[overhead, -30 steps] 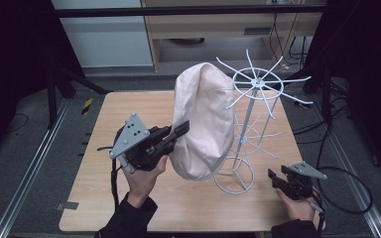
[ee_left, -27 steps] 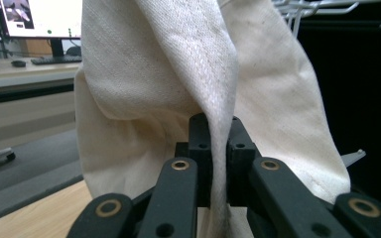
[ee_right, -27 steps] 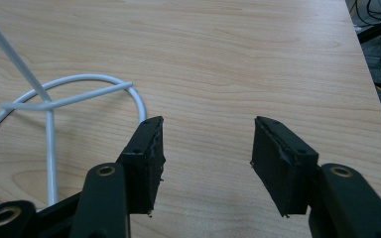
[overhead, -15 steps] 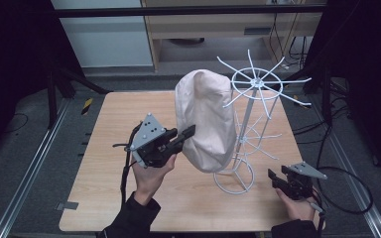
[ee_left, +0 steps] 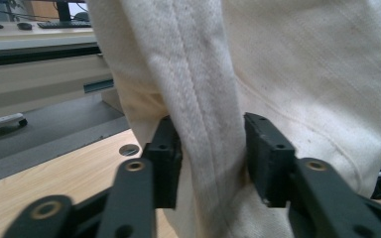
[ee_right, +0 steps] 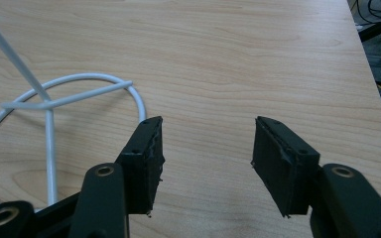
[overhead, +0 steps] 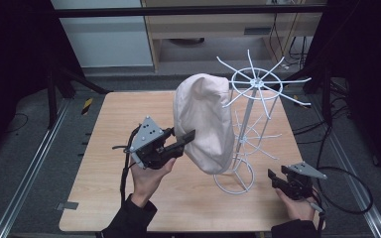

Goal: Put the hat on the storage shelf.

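Hat is our best reading of the big cream cloth thing, and it hangs off one arm of the white wire rack, draped down the rack's left side with its lower edge just above the counter. We judge it light and soft: it sags into folds, so it will give and swing rather than hold its shape, and a tug could drag or tip the thin rack with it. Its weave looks coarse and not slippery. The stitched seam, a thick ridge running down the cloth, seems to us the best place to hold, since a pinch there should bite on doubled fabric. Our left gripper is at the hat's left flank, and in the left gripper view its jaws sit on either side of that seam, partly closed with cloth between them; we cannot tell whether they are truly clamping yet. Our right gripper rests low near the counter's right front corner, just beside the rack's ring base, jaws wide apart and holding nothing.
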Demonstrator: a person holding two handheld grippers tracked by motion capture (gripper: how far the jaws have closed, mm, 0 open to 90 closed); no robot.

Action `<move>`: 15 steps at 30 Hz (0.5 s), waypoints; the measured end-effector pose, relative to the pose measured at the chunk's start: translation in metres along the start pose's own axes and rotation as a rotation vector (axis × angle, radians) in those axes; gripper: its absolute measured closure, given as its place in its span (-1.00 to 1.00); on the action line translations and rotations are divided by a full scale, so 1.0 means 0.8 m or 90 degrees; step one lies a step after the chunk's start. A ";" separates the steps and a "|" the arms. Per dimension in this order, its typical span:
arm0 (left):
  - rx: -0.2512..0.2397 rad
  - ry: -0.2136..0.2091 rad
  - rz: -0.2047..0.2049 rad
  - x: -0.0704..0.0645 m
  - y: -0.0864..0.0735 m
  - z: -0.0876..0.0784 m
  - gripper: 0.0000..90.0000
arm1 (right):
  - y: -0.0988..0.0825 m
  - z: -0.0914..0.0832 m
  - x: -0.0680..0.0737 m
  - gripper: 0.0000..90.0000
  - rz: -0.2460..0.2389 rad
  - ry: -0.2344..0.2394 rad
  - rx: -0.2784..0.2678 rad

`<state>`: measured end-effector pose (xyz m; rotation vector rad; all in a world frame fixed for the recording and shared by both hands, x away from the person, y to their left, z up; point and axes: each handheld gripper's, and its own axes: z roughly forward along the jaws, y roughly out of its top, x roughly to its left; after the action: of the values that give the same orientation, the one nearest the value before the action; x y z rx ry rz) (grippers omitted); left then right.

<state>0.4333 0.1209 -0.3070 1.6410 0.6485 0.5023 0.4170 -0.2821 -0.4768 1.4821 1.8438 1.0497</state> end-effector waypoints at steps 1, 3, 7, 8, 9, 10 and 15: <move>0.000 0.002 0.000 0.001 -0.002 -0.002 0.23 | 0.000 0.000 0.000 0.01 -0.002 -0.001 0.001; -0.002 0.007 0.001 0.001 -0.005 -0.006 0.12 | 0.000 0.000 0.000 0.01 -0.002 0.000 0.001; 0.005 0.017 0.008 0.003 -0.011 -0.019 -0.01 | 0.000 0.000 0.000 0.01 -0.003 -0.002 0.001; 0.006 0.019 0.009 0.003 -0.012 -0.022 -0.05 | 0.000 0.000 0.000 0.00 -0.002 -0.001 0.001; 0.010 0.022 0.012 0.004 -0.013 -0.026 -0.07 | 0.000 0.000 0.000 0.00 -0.002 -0.001 0.002; 0.013 0.025 0.015 0.004 -0.015 -0.031 -0.09 | 0.000 0.000 0.000 0.00 -0.003 -0.002 0.001; 0.030 0.052 0.029 0.010 -0.032 -0.059 -0.17 | 0.000 0.000 0.001 0.00 -0.003 -0.003 0.000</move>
<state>0.4049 0.1636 -0.3243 1.6904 0.6886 0.5930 0.4169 -0.2817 -0.4771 1.4784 1.8425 1.0442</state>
